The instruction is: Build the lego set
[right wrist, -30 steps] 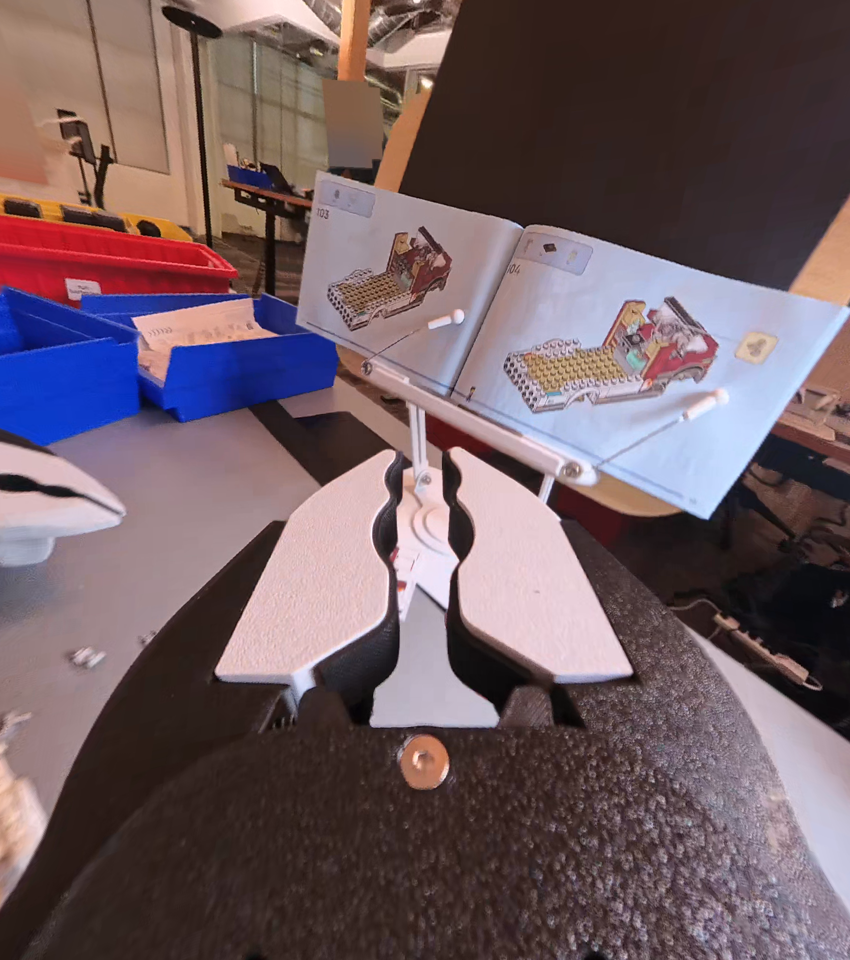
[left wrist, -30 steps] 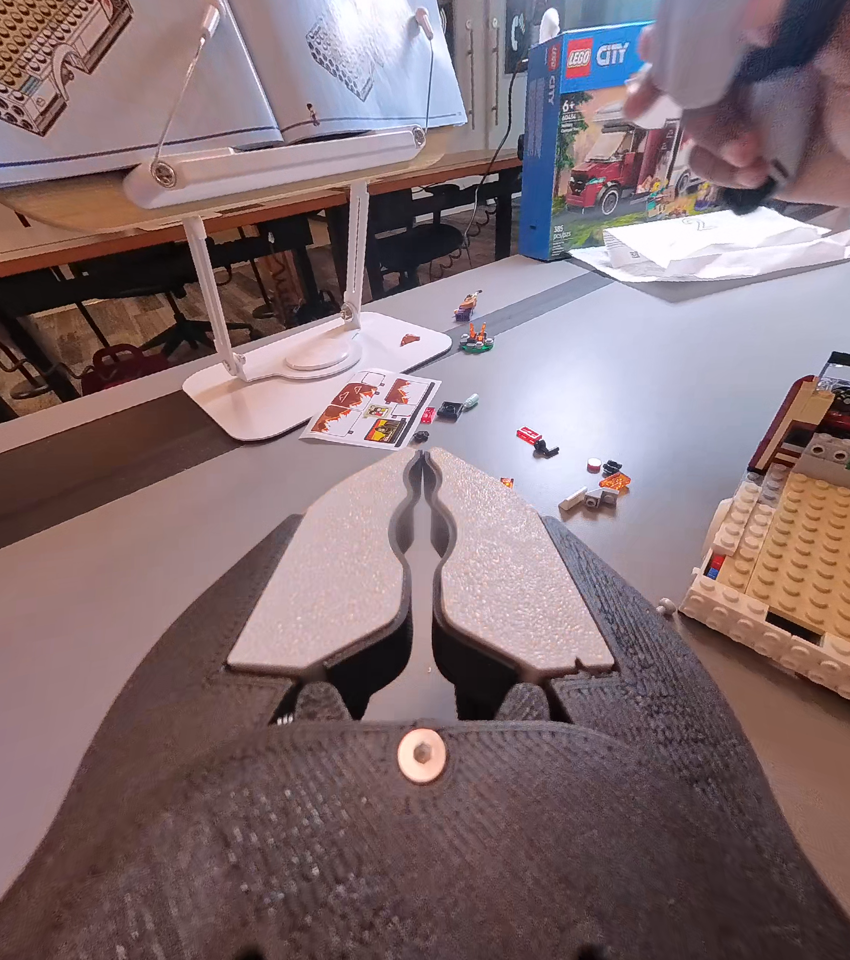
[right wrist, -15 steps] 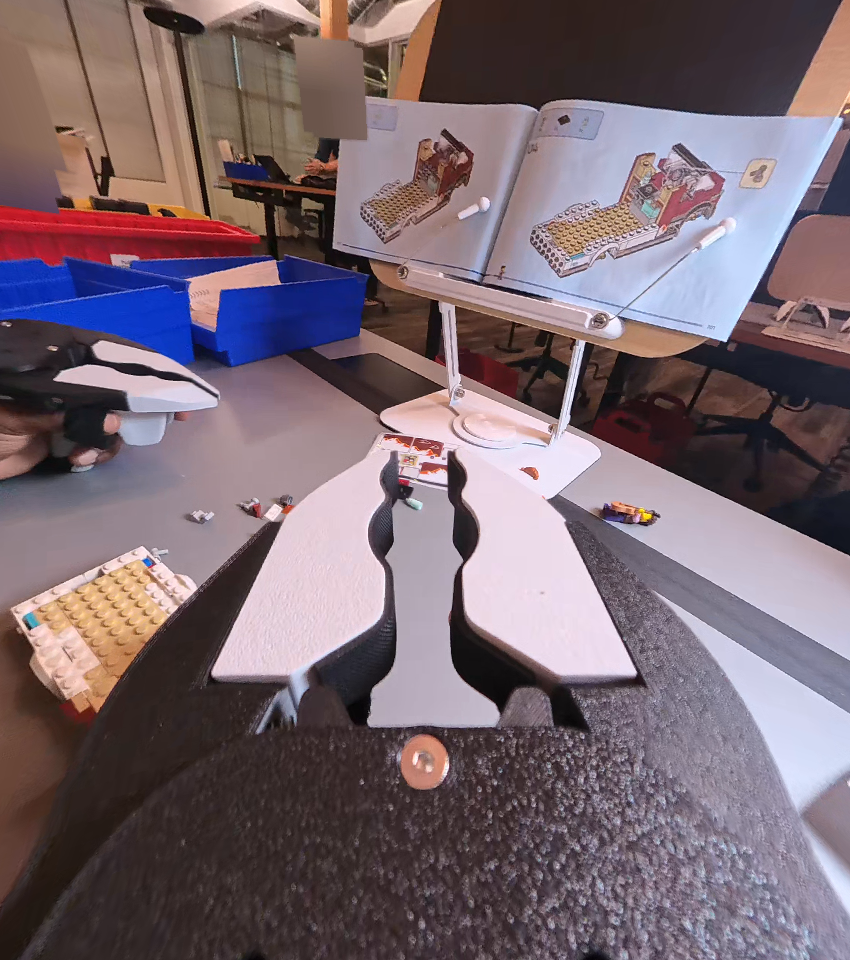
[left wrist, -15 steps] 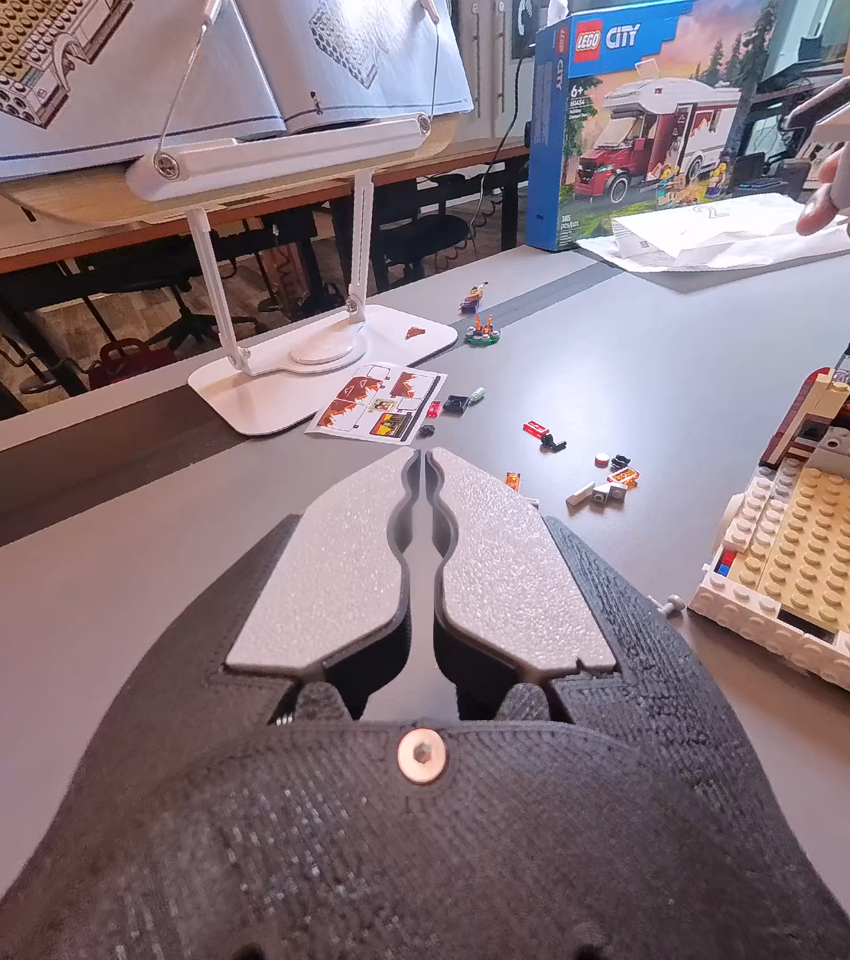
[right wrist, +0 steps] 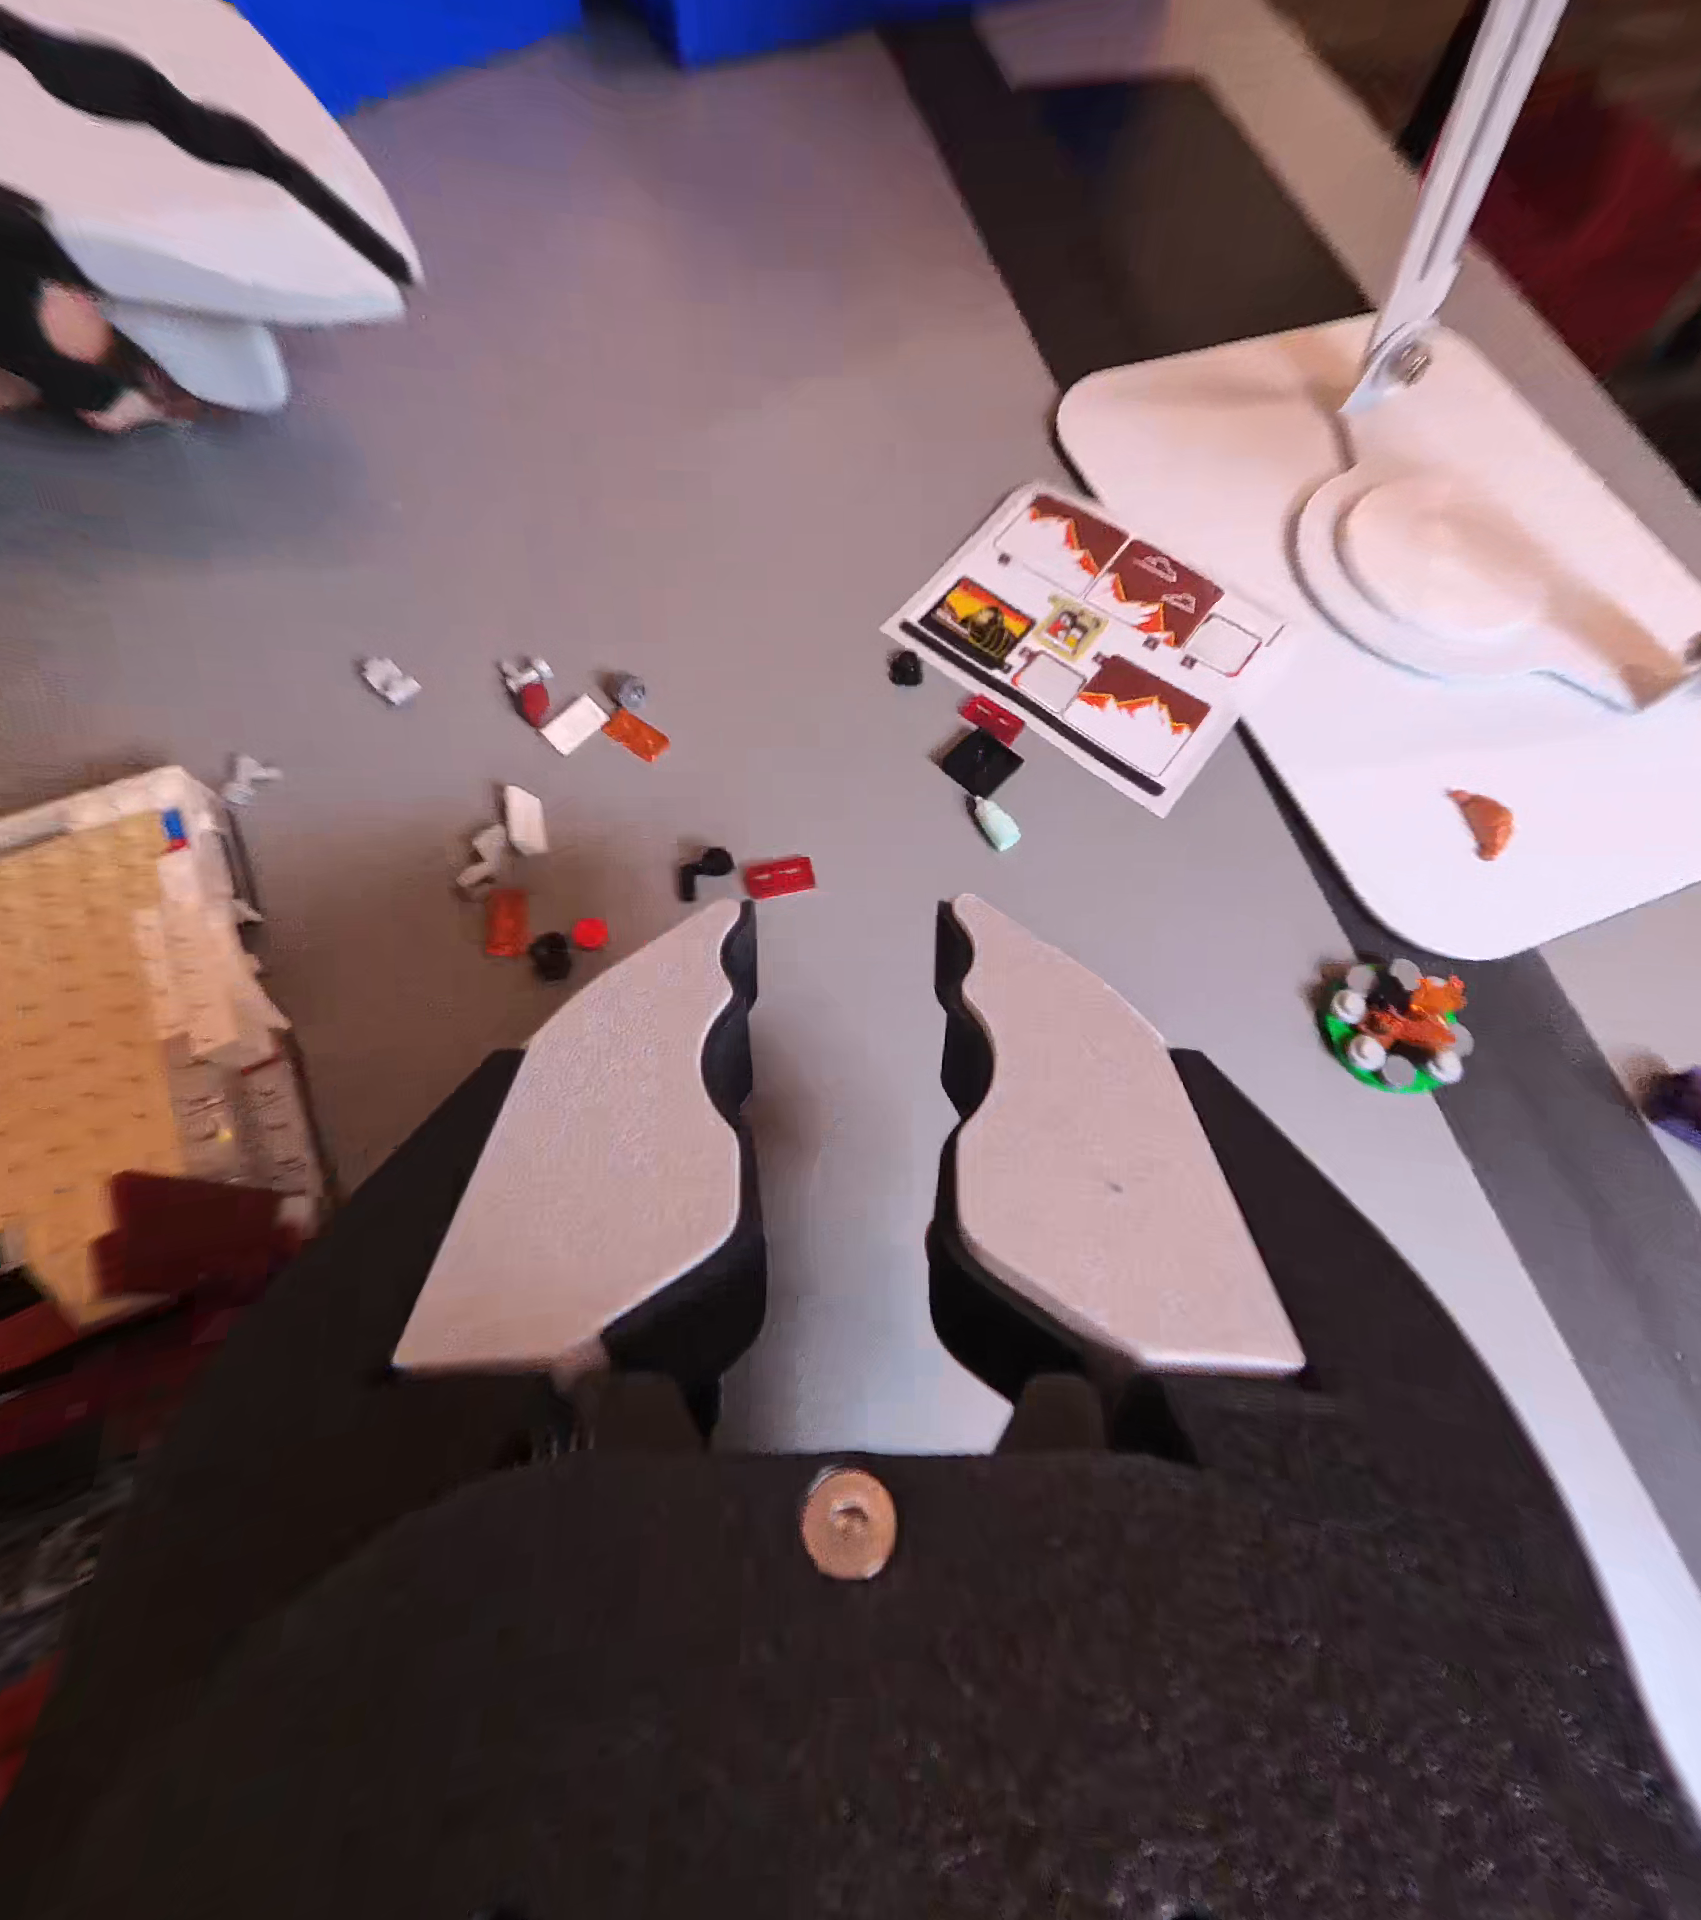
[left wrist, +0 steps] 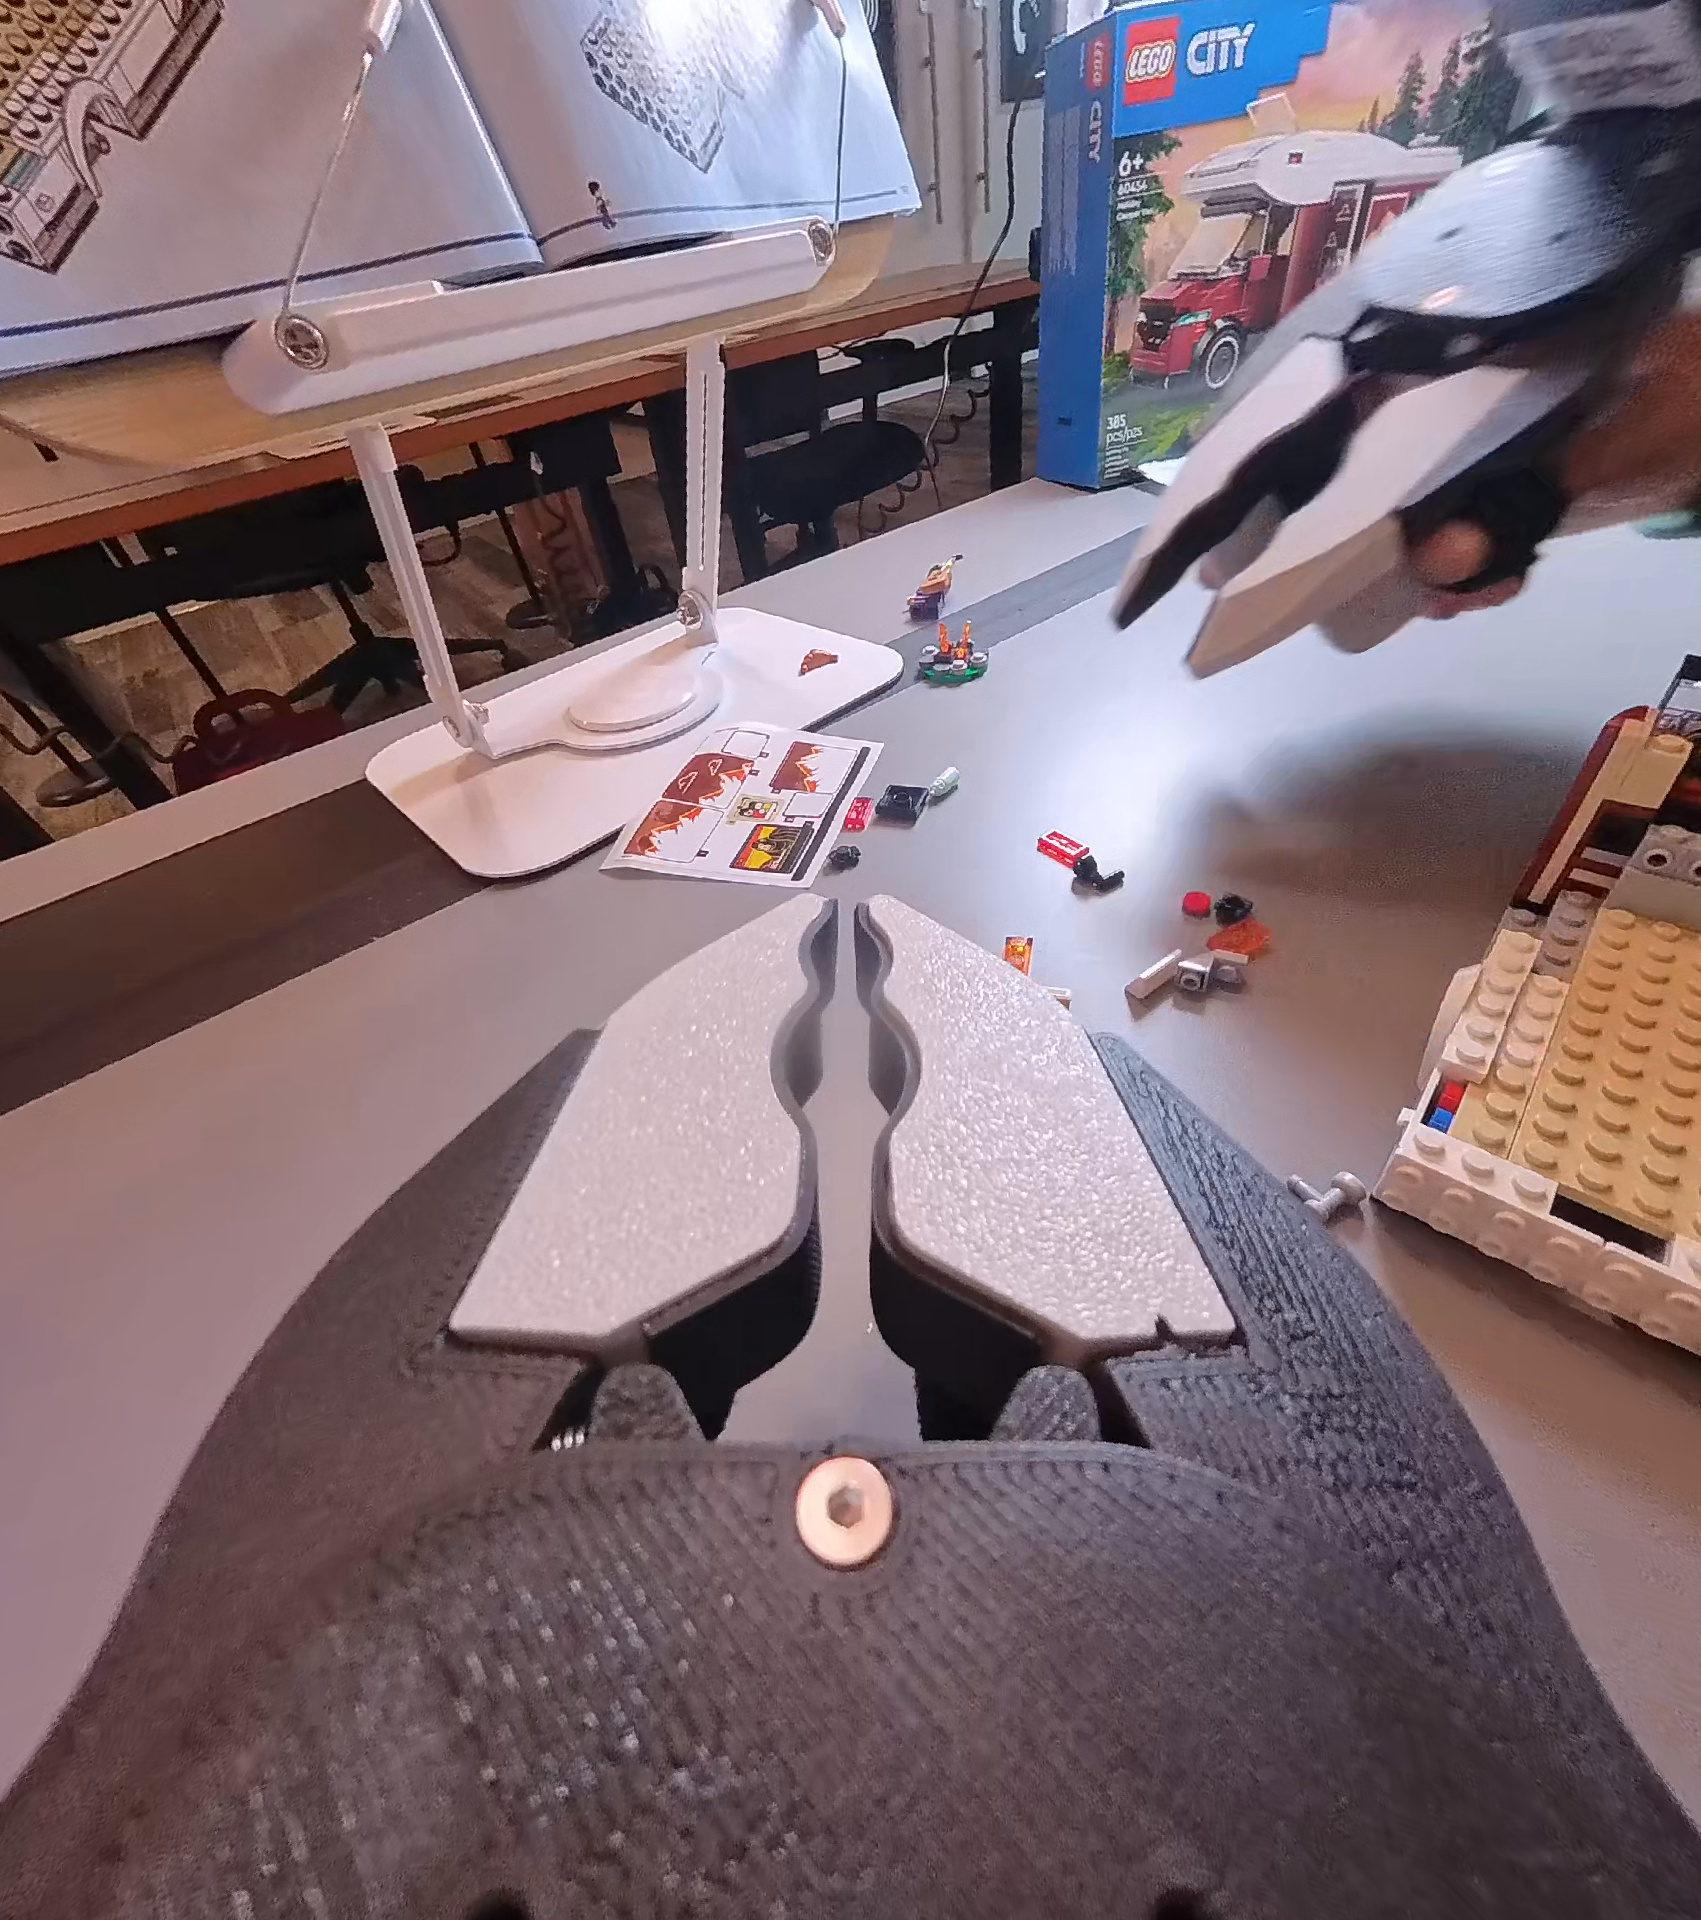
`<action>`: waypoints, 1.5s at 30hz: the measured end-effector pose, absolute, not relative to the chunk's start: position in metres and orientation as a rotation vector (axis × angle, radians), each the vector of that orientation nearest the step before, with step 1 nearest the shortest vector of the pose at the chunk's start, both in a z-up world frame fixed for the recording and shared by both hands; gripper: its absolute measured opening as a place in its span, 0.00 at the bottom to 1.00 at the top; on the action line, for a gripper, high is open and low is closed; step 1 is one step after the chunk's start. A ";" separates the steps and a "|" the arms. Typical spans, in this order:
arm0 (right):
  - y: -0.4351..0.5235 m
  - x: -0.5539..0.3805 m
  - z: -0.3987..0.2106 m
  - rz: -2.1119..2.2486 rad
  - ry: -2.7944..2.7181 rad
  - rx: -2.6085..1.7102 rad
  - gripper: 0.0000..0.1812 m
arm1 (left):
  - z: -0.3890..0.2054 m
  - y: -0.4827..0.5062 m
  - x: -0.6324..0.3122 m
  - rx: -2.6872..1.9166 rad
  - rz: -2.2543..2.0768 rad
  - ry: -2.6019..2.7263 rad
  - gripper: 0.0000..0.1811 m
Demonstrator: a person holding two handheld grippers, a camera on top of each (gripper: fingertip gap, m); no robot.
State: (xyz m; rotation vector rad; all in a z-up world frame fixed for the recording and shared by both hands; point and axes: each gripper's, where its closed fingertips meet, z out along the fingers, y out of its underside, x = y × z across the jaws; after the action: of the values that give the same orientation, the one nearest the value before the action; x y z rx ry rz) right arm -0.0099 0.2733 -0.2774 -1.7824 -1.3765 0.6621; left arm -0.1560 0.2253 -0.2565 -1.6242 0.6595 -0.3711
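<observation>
Apparently empty—left gripper (left wrist: 846, 914) closed, right gripper (right wrist: 844, 914) parted

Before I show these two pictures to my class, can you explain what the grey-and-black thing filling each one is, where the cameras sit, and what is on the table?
Each picture comes from a camera mounted on a hand-held claw, looking along its two fingers. A person holds one in each hand.

The left claw is shut and empty. The right claw is open and empty, pointing down at the grey table.

On the table lie scattered small loose pieces, a sticker sheet, a half-built tan and white model, and the white base of a stand that holds the instruction booklet.
</observation>
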 end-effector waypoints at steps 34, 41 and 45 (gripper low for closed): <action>0.206 0.050 -0.271 0.587 -1.508 -1.884 0.09 | -0.261 0.220 -0.145 -1.604 -0.332 0.766 0.01; 0.133 0.110 -0.307 0.516 -1.567 -2.067 0.09 | -0.260 0.221 -0.147 -1.607 -0.340 0.745 0.01; 0.110 0.121 -0.328 0.455 -1.641 -2.119 0.09 | -0.260 0.221 -0.149 -1.615 -0.347 0.725 0.01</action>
State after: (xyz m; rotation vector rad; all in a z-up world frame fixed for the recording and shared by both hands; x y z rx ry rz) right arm 0.1205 0.1096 -0.3284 -2.1188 -1.6413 0.4552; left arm -0.1494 0.2206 -0.2597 -1.6146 0.7250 -0.3473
